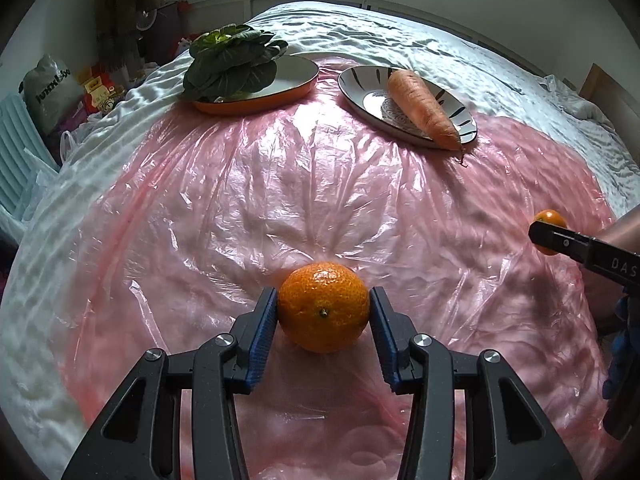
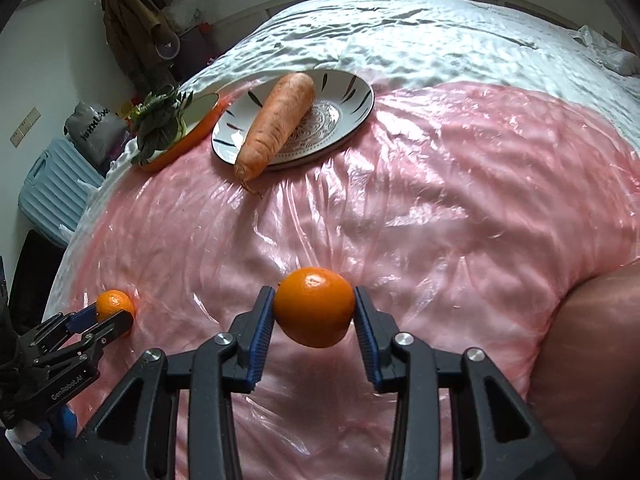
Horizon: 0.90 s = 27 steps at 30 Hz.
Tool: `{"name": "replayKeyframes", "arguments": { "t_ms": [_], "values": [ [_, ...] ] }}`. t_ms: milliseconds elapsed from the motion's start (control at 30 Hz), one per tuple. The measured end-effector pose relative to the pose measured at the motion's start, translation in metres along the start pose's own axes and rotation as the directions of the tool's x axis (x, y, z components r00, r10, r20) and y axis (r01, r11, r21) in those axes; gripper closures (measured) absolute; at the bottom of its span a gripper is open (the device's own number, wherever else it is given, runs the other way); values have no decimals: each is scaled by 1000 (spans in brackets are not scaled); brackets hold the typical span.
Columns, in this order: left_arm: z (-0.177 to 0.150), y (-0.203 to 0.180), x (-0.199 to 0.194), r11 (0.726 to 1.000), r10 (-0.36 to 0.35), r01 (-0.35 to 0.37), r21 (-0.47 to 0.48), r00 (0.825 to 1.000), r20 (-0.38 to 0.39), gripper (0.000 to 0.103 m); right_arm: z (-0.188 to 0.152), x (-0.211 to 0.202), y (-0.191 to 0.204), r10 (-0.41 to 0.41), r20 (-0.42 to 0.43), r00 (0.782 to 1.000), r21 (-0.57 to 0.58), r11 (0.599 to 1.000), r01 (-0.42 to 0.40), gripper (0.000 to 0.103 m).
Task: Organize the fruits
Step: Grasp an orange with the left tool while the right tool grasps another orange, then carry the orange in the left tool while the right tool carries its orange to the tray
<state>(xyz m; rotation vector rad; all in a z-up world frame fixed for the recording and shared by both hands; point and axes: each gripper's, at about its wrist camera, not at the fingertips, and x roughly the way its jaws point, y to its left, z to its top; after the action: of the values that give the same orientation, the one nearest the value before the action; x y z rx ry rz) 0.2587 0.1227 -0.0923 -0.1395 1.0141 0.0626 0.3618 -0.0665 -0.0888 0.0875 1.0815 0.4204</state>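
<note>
the left gripper [image 1: 324, 312] has its ribbed blue pads [image 1: 264, 340] pressed against both sides of a mandarin [image 1: 323, 312] with dimpled, glossy peel and a small dark stem scar facing the camera; the fruit sits low on the crinkled pink plastic sheet [image 1: 280, 200]. the right gripper [image 2: 314, 308] clamps a smoother, rounder orange fruit [image 2: 314, 306] between the same kind of blue pads, and this one hangs just clear of the sheet with a shadow under it. both grippers are black, angular plastic with silver pivot bolts.

the sheet is thin, shiny and wrinkled, spread over a quilted white bedcover [image 1: 400, 36]. at the far edge of the sheet stand two plates side by side: an oval dish with an orange rim [image 1: 296, 76] holding a dark, crumpled leafy green [image 1: 228, 64], and a round white plate with black dashes and a patterned centre [image 1: 360, 84] bearing a thick, rough-skinned carrot [image 1: 420, 106] whose tip overhangs the rim.

the left gripper's body reads "genrobot.ai" from the right wrist view; the right gripper's finger shows "das" from the left. a grey bag [image 1: 48, 84] past the bed carries writing too distorted to read.
</note>
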Motion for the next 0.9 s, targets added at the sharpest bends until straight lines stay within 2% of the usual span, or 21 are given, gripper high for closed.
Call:
{"name": "replayKeyframes", "arguments": {
  "t_ms": [500, 900],
  "values": [
    [-5, -9, -24, 1000, 3, -4, 30, 999, 37, 63, -17, -36, 9, -2, 23, 1000, -48, 999, 3, 37],
    [-27, -33, -47, 996, -17, 15, 85, 1000, 19, 63, -80, -69, 32, 32, -41, 999, -114, 993, -37, 36]
  ]
}}
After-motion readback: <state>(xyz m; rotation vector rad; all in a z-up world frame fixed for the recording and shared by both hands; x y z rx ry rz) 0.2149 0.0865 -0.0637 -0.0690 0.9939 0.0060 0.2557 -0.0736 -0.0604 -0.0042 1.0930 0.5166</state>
